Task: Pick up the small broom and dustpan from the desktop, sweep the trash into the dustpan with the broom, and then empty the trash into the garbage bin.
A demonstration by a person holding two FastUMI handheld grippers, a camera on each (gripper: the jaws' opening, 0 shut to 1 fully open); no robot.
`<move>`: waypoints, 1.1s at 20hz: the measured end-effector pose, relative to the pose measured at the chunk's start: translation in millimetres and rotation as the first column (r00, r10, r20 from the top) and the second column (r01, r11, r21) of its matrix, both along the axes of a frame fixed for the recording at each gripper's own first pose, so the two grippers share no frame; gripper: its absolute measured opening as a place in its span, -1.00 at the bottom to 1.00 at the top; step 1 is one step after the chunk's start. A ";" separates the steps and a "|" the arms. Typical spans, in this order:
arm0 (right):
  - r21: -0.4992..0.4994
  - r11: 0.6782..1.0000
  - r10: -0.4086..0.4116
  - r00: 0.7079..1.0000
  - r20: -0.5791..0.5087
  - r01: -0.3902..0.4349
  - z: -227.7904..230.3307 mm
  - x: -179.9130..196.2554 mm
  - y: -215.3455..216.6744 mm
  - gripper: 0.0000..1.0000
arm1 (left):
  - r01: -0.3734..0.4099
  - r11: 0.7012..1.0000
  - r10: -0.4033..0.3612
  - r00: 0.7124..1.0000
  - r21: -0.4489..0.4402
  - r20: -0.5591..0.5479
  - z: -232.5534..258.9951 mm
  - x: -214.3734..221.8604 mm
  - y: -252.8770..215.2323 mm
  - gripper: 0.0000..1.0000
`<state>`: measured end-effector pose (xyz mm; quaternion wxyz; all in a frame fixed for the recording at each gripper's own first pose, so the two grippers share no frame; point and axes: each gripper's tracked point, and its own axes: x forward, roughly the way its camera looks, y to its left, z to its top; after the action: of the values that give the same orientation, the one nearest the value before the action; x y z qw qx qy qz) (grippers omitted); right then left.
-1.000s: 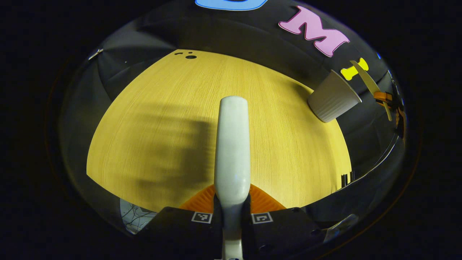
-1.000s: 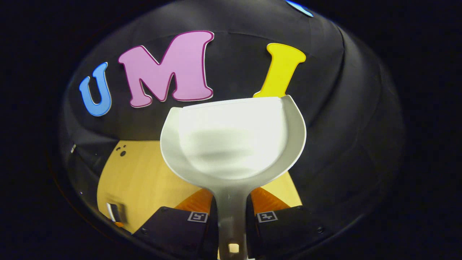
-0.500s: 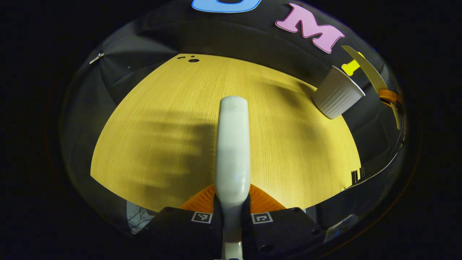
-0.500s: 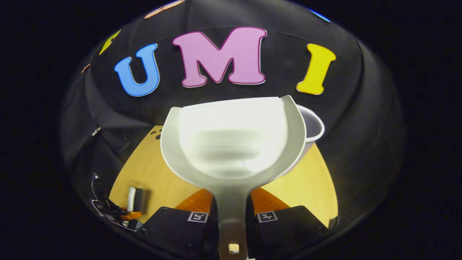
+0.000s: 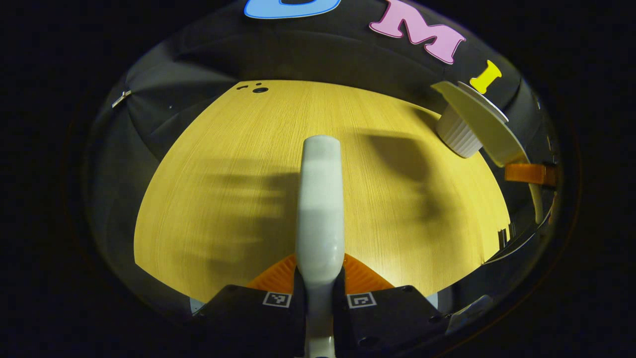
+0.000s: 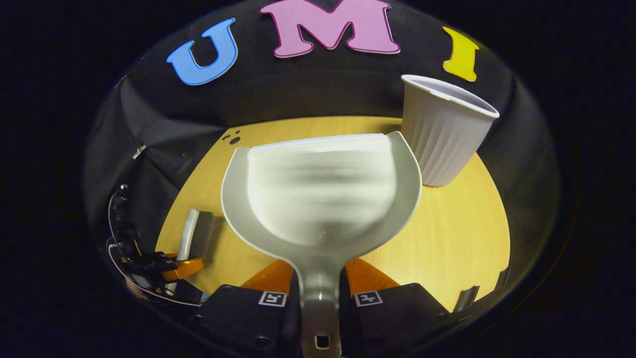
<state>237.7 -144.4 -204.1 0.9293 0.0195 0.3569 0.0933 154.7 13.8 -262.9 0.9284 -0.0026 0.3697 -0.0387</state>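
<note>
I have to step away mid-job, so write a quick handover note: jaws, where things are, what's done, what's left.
Left gripper: jaws shut on the broom handle, held above the desktop.
Right gripper: jaws shut on the dustpan handle; pan looks empty.
Garbage bin stands upright at the desktop's far right, beside the pan.
Done: both tools picked up; no trash seen on the desktop.
Left: confirm the trash is in the bin.

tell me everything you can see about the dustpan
The dustpan is pale grey-white, plastic by its look, with a wide scoop, raised curved side walls and a flat front lip. Its narrow handle, with a hang hole, is clamped between the right gripper fingers. It is held above the wooden table, beside the ribbed bin, and looks empty.
</note>
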 end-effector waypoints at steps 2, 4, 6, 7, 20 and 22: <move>0.007 1.000 0.002 0.999 -0.054 -0.002 -23.5 -7.6 -0.3 -0.31 | 0.001 1.000 -0.001 1.000 0.022 -0.005 -3.3 11.3 0.3 -0.47; -0.002 1.000 -0.012 0.994 -0.105 0.011 -41.9 -12.0 -7.4 -0.31 | 0.005 0.999 -0.005 1.000 0.051 -0.011 -5.7 24.0 0.2 -0.46; -0.012 0.999 -0.032 0.990 -0.136 0.030 -59.5 -11.5 -7.7 -0.31 | 0.012 0.997 -0.011 1.000 0.077 -0.019 -9.0 34.7 -5.6 -0.46; -0.018 0.999 -0.040 0.989 -0.144 0.037 -63.9 -10.4 -8.8 -0.31 | 0.017 0.996 -0.015 1.000 0.092 -0.020 -9.6 39.4 -6.9 -0.46; -0.081 0.997 -0.034 0.965 -0.260 0.013 -80.5 -27.0 -15.5 -0.29 | -0.007 0.986 0.022 0.996 0.167 -0.086 -22.8 50.9 -21.8 -0.38; -0.082 0.997 -0.032 0.962 -0.270 0.011 -80.1 -28.8 -14.6 -0.26 | -0.003 0.984 0.019 0.996 0.179 -0.088 -22.0 49.5 -22.4 -0.30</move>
<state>208.8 -159.0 -284.1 0.8728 -0.0010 0.4838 0.0654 204.2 -8.6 -284.8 0.9076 0.0768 0.4127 0.0000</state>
